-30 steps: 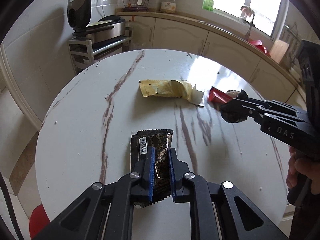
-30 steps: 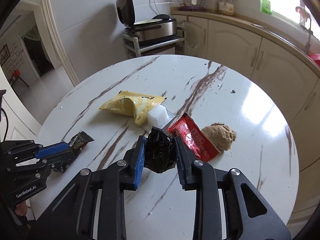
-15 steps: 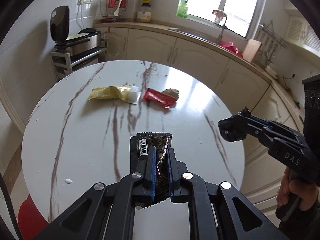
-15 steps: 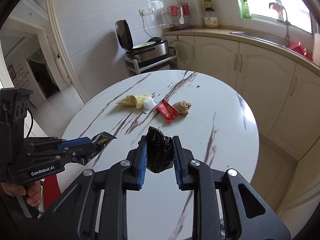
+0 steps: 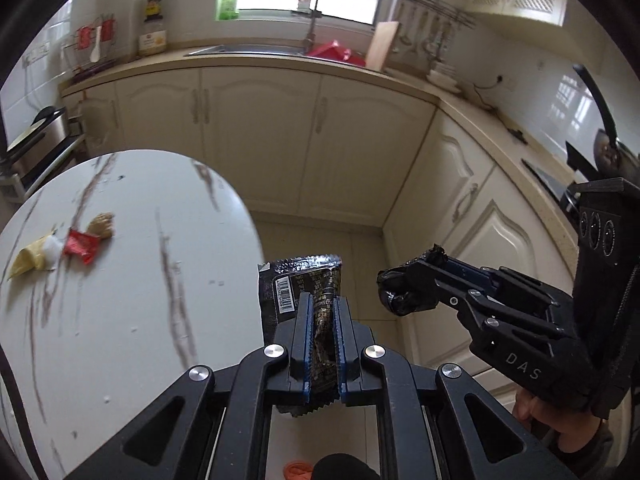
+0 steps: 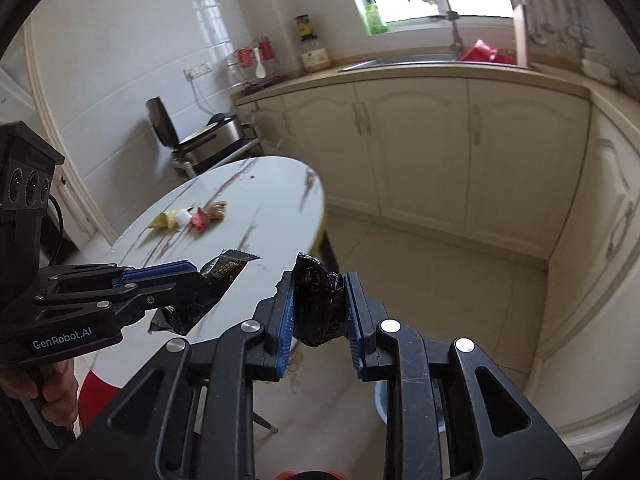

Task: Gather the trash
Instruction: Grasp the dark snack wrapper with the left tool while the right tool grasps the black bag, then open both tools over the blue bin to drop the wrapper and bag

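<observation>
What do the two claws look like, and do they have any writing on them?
Both are black, angular linkages with silver round bolts and ridged blue pads on the fingers. The left claw has "GenRobot.AI" in white on its side and a black cable behind. The right claw reads "DAS", with a boxy black block behind bearing three round dials.

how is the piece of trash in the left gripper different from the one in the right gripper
The flat dark printed wrapper with a barcode, pinched thin in the left gripper, is a sheet; the crumpled glossy black plastic wad in the right gripper is a lump, keeping those jaws wider. Both are dark, gripped, and held off the white marble table.
</observation>
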`<state>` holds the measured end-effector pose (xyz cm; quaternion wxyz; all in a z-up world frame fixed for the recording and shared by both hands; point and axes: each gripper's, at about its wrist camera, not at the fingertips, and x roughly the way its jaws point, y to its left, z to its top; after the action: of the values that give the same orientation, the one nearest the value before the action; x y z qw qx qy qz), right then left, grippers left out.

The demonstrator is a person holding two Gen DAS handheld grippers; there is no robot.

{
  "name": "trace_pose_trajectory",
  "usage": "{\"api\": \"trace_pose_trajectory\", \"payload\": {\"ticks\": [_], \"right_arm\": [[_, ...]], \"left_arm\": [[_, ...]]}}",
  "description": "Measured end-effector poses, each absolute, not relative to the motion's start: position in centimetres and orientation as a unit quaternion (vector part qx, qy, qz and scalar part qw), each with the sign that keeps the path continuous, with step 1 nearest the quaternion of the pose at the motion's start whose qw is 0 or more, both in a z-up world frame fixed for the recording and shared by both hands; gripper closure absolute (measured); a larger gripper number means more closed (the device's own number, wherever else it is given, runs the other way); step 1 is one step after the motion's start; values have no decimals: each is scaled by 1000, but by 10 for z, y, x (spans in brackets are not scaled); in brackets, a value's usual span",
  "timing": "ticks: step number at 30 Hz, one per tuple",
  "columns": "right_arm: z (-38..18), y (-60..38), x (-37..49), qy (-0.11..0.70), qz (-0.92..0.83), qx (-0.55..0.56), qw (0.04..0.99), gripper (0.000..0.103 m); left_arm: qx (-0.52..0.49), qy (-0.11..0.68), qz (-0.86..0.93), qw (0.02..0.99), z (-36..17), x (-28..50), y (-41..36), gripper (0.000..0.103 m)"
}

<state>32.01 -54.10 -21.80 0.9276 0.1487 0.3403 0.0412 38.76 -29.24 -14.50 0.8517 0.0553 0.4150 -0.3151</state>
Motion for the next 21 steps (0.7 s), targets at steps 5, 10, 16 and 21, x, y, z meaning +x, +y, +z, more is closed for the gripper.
{"api": "trace_pose_trajectory", "payload": {"ticks": [5, 10, 16, 21], "right_arm": [[-251, -593, 314, 361, -6, 174, 916, 81], [-297, -626, 320, 392, -25, 199, 898, 80], [-338, -644, 332, 417, -46, 217, 881, 61], [-344, -651, 332, 420, -51, 228, 877, 55]], "left_arm": [[86, 445, -334, 827, -175, 408, -356, 99], [122, 471, -333, 808, -208, 427, -398, 99], [147, 470, -309, 814, -223, 444, -415, 87], [154, 457, -295, 825, -220, 440, -411, 55]]}}
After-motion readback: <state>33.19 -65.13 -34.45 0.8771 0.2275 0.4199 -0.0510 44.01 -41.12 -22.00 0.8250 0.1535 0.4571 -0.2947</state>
